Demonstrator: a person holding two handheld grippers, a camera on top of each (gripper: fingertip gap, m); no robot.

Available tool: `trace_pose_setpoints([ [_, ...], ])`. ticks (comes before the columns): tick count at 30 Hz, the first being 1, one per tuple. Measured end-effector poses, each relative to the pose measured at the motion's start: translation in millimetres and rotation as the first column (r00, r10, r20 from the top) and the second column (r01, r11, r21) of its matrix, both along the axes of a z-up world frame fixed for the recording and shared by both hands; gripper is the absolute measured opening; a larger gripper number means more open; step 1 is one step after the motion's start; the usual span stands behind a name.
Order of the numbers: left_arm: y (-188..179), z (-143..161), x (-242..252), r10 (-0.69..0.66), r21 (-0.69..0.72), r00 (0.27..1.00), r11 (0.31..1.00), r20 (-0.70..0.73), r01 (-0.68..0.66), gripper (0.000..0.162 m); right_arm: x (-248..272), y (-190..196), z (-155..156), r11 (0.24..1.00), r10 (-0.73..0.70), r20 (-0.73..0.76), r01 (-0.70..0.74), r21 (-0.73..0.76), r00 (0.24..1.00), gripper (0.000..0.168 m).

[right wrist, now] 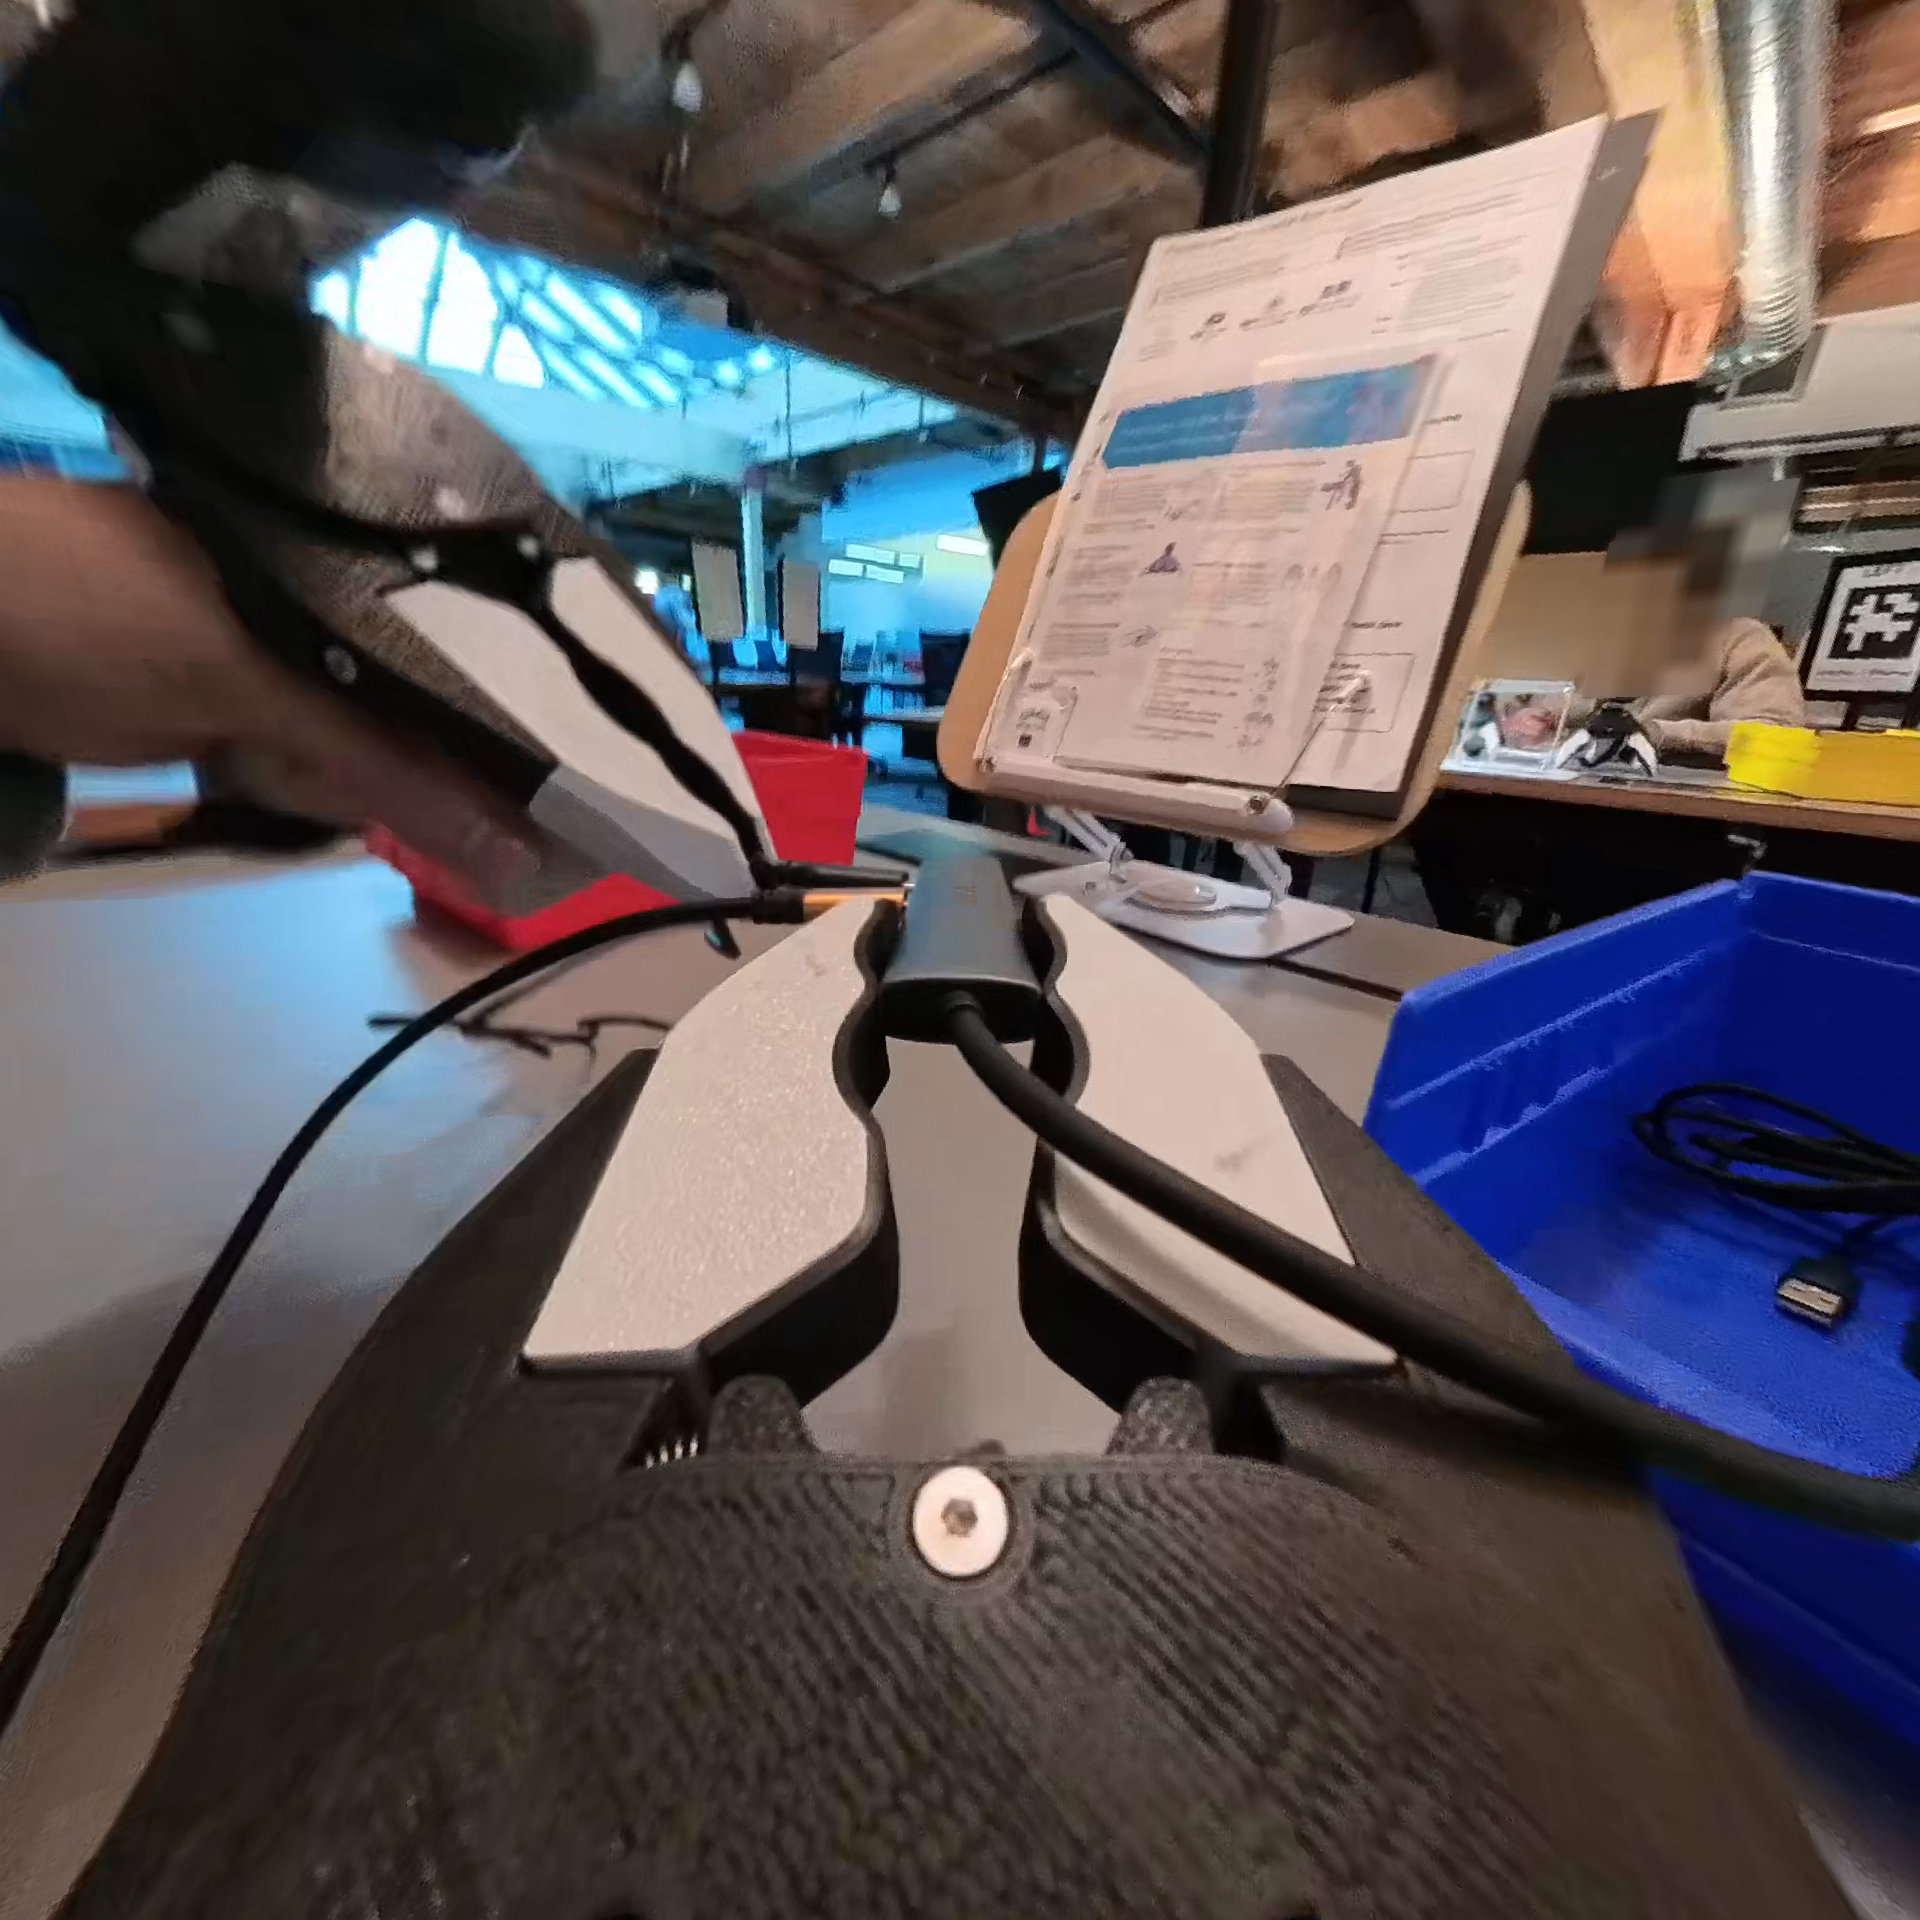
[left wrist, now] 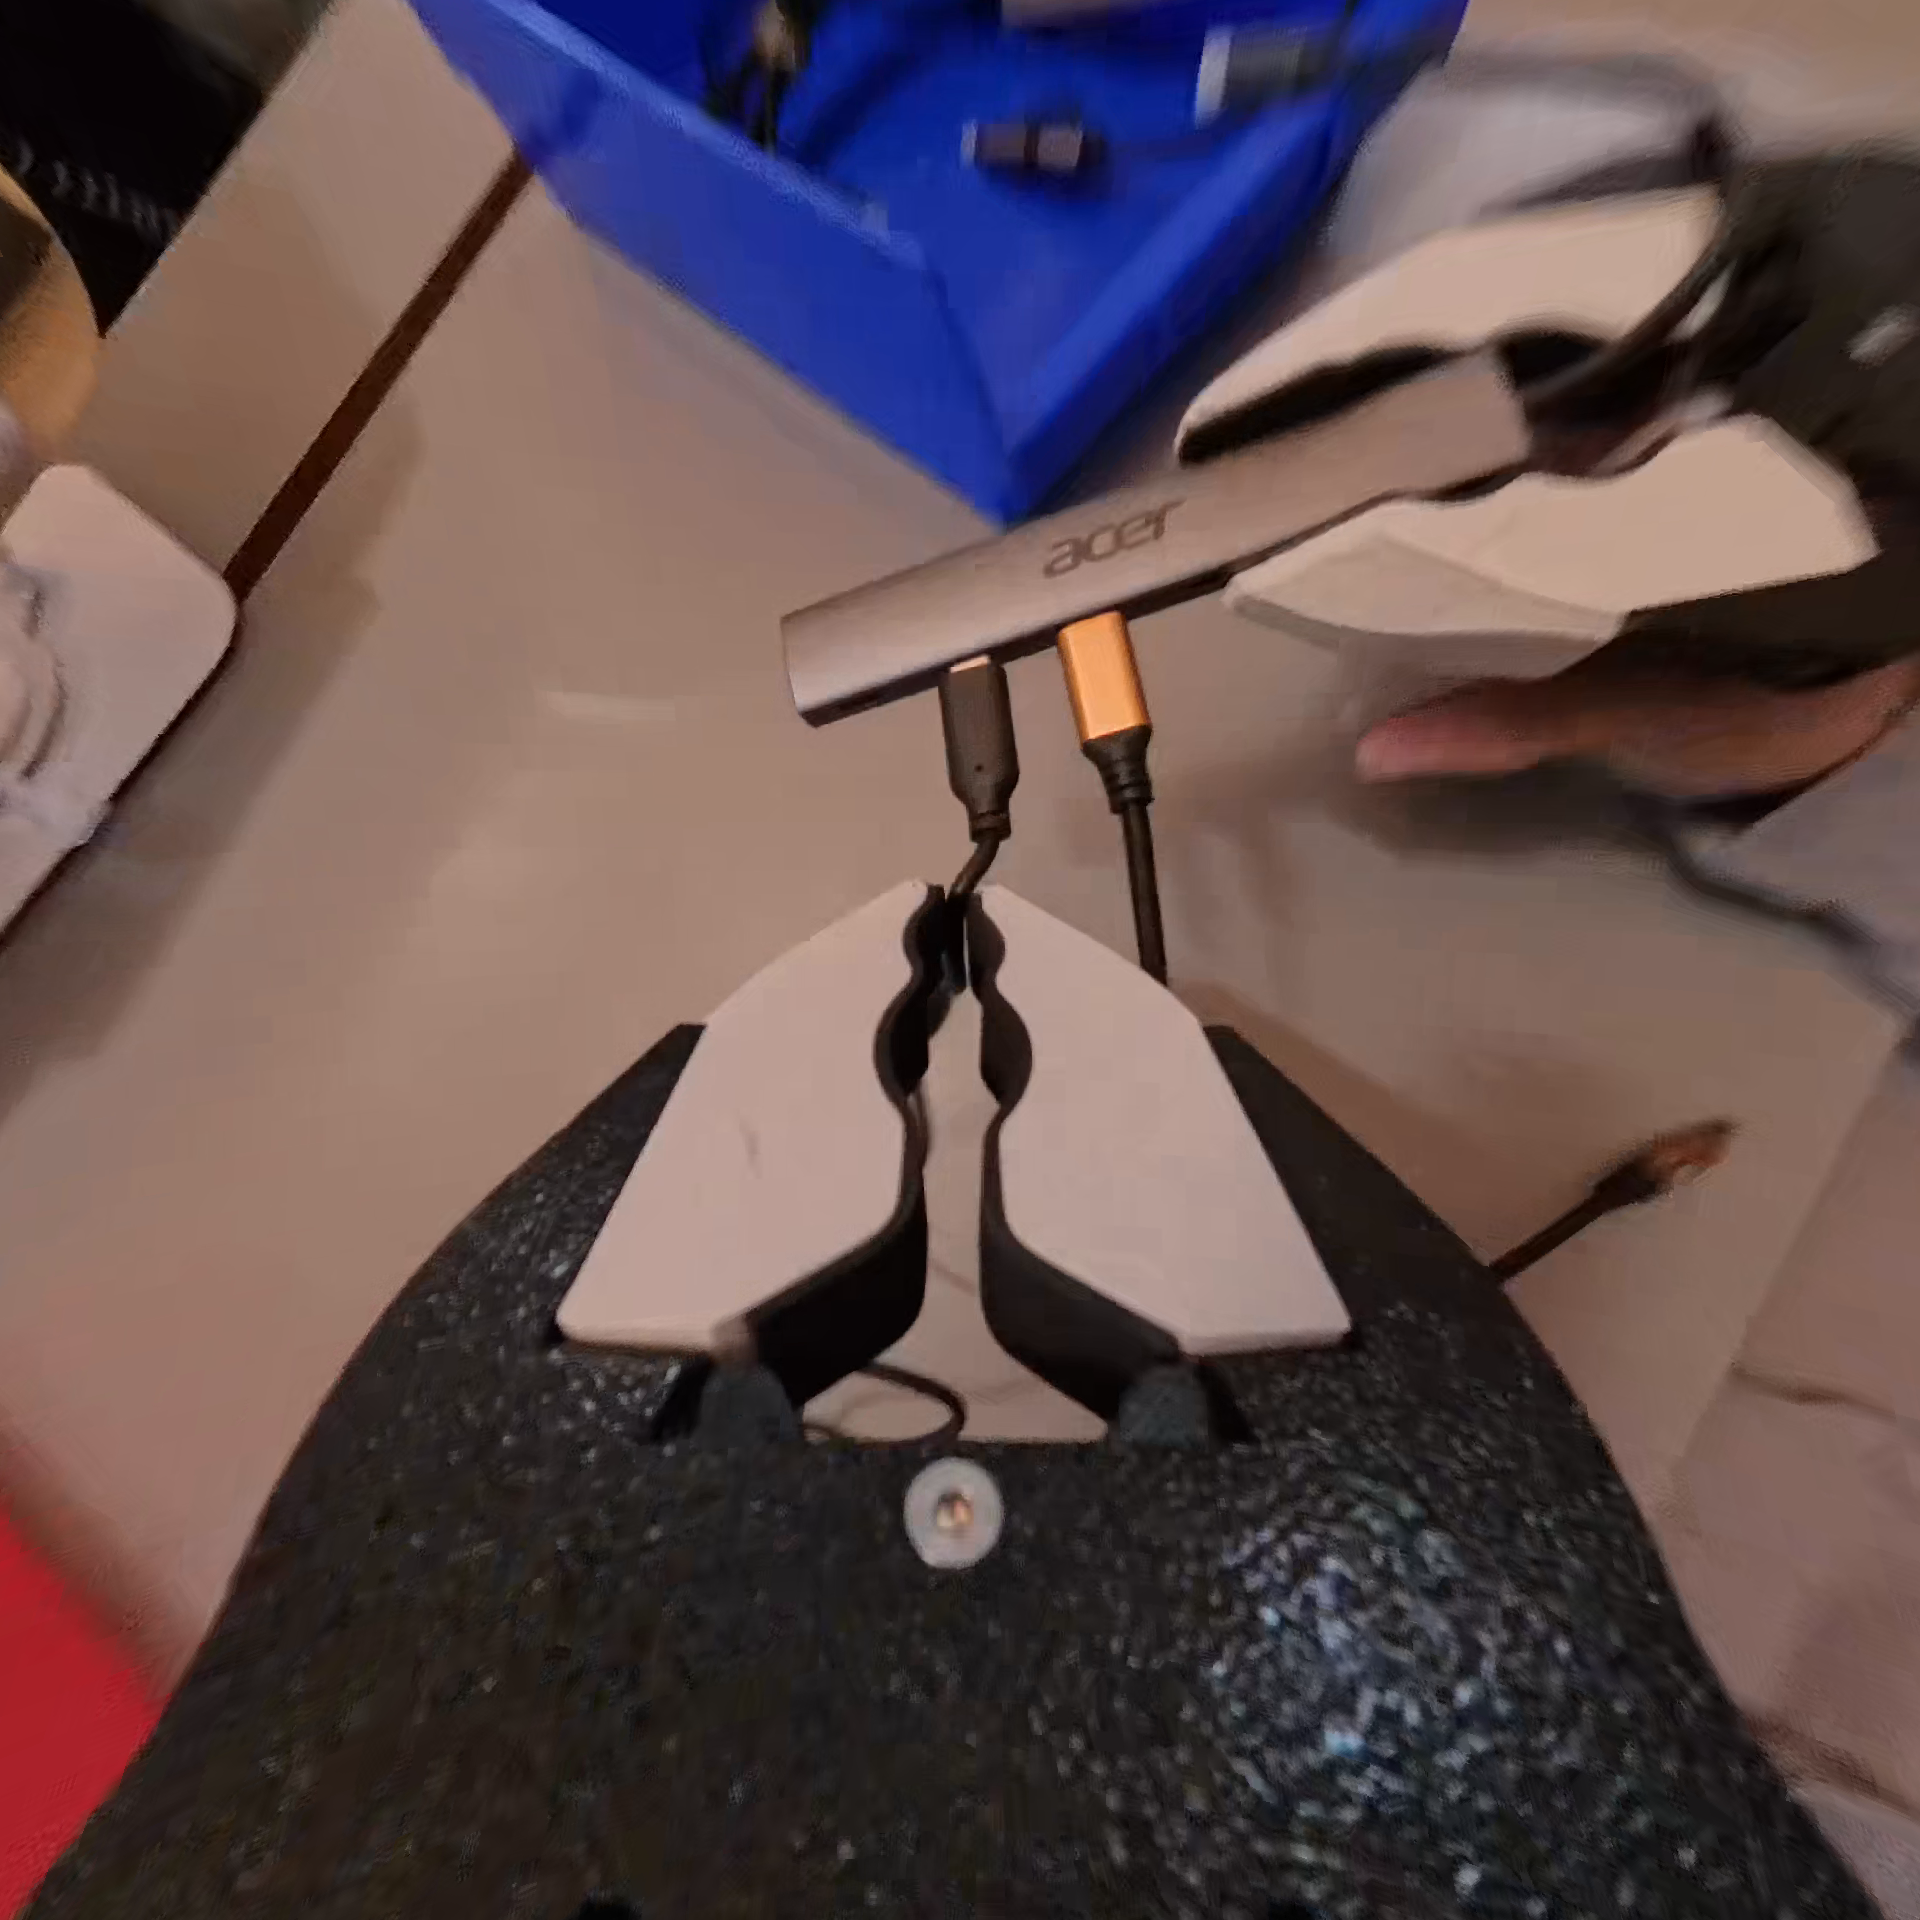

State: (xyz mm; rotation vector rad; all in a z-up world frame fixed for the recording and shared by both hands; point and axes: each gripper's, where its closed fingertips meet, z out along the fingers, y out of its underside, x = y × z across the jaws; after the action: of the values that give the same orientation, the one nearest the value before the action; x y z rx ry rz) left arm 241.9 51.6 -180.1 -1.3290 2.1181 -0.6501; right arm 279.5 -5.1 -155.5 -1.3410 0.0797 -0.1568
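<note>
Lettered brand mark on the grey hub, twelve o'clock. In the right wrist view, printed sheets at one o'clock are unreadable, and there's a patterned marker sign at three.

Blue bin just behind hub; bare tabletop leftward.

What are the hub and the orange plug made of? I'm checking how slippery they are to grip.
The hub looks like brushed grey metal, probably aluminium, given its even matte sheen and crisp edges. The orange plug seems to be a satin, anodised-looking metal shell with a black rubbery strain relief.
</note>
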Motion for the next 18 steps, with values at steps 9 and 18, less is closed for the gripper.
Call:
trace_pose_setpoints([
  [9, -15, 5, 12, 0.081, -0.417, 0.984, 0.909, 0.158, -0.008, 0.02, 7, -8, 8, 0.994, -0.046, -0.033, 0.049, 0.093, 0.998, 0.024],
  [18, -20, 11, 16, 0.103, -0.481, 0.969, 0.877, 0.224, 0.018, 0.007, 3, -4, 5, 0.997, -0.045, -0.003, 0.045, 0.063, 0.999, 0.024],
])
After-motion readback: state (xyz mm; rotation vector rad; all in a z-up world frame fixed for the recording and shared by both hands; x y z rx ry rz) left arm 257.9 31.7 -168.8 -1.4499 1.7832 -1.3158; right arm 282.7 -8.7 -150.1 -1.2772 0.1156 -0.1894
